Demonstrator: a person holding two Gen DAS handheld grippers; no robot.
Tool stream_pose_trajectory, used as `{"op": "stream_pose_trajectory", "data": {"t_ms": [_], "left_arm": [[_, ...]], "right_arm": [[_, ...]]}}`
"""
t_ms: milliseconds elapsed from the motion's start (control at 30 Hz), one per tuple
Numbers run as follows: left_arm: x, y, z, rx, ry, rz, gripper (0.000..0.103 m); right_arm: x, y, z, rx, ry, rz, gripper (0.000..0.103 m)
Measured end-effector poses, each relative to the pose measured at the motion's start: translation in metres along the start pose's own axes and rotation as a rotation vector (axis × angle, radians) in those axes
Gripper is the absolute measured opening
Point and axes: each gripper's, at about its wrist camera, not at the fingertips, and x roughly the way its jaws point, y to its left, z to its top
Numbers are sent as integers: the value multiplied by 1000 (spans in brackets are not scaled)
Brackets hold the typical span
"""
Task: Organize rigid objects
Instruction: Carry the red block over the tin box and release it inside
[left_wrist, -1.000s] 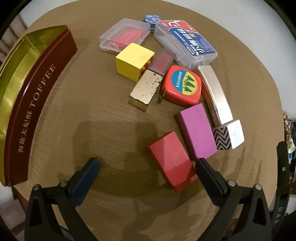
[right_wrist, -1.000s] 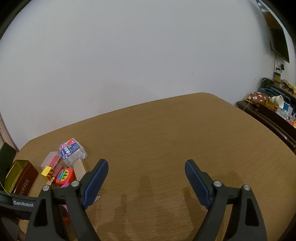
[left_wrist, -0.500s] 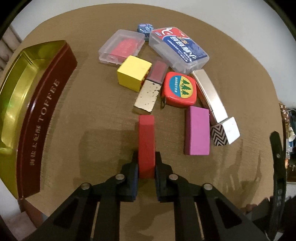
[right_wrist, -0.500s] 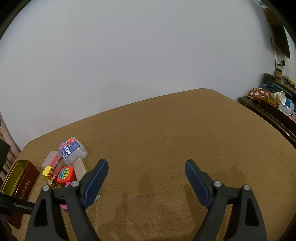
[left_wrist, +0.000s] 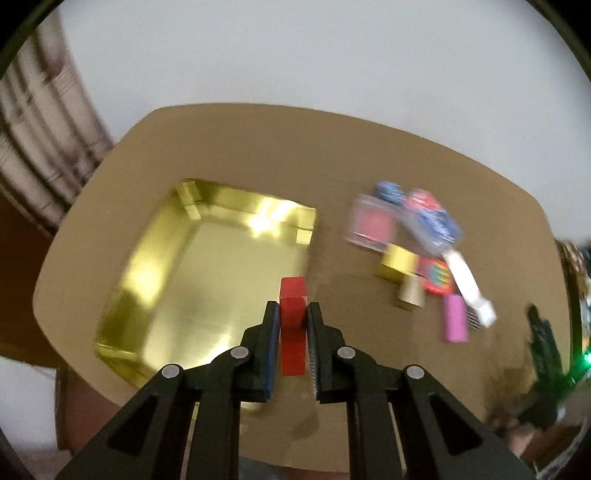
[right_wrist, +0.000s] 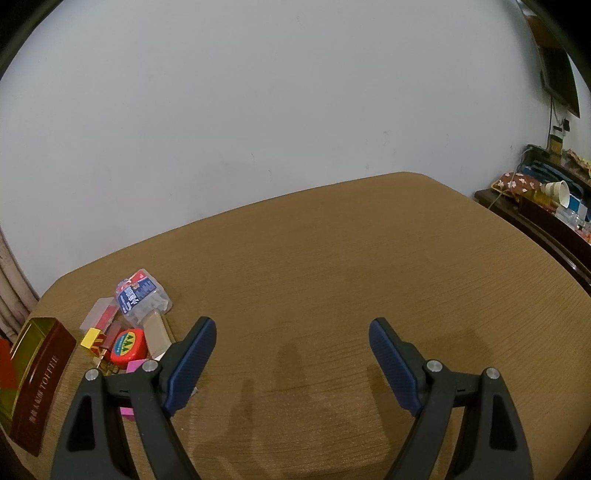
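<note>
My left gripper (left_wrist: 291, 317) is shut on a red block (left_wrist: 293, 325) and holds it in the air above the right edge of the open gold-lined toffee tin (left_wrist: 155, 280). The other items lie in a blurred cluster to the right: a yellow cube (left_wrist: 397, 263), a red tape measure (left_wrist: 437, 275), a pink block (left_wrist: 455, 323), and clear plastic cases (left_wrist: 430, 221). My right gripper (right_wrist: 291, 354) is open and empty above bare table. In its view the tin (right_wrist: 40, 373) and the cluster, with the tape measure (right_wrist: 127, 345), are at the far left.
The round brown table (right_wrist: 351, 295) stretches wide to the right of the cluster. A dark side shelf (right_wrist: 546, 221) with clutter stands at the far right. A white wall is behind the table.
My left gripper closed on the red block, lifted it off the table and carried it left over the tin. The right gripper has stayed still and open.
</note>
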Motion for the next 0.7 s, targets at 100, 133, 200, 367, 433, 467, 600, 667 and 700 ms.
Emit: {"op": "stream_pose_trajectory", "data": {"t_ms": [100,133,200,367,433,467,600,667,700], "left_arm": [[4,25,9,-55,-10,11,12],[0,29,18,-62,-22,25,12],[7,36,24,-56,-43,44,12],[24,33,34,-44,5,83,12],[36,30,36,-38,20,96,12],[43,28,36,-38,27,96,13],[67,33,47,-34,28,155,13],[76,35,56,-35,16,204,13],[78,38,60,-27,11,220,14]], "right_arm": [[1,1,0,-5,6,-8,87],[2,1,0,-5,10,-10,87],[3,1,0,-5,14,-14,87],[3,2,0,-19,18,-28,87],[3,3,0,-25,21,-34,87],[3,3,0,-27,23,-36,87],[4,3,1,-30,28,-40,87],[5,4,1,-32,28,-39,87],[4,4,1,-33,28,-39,87]]}}
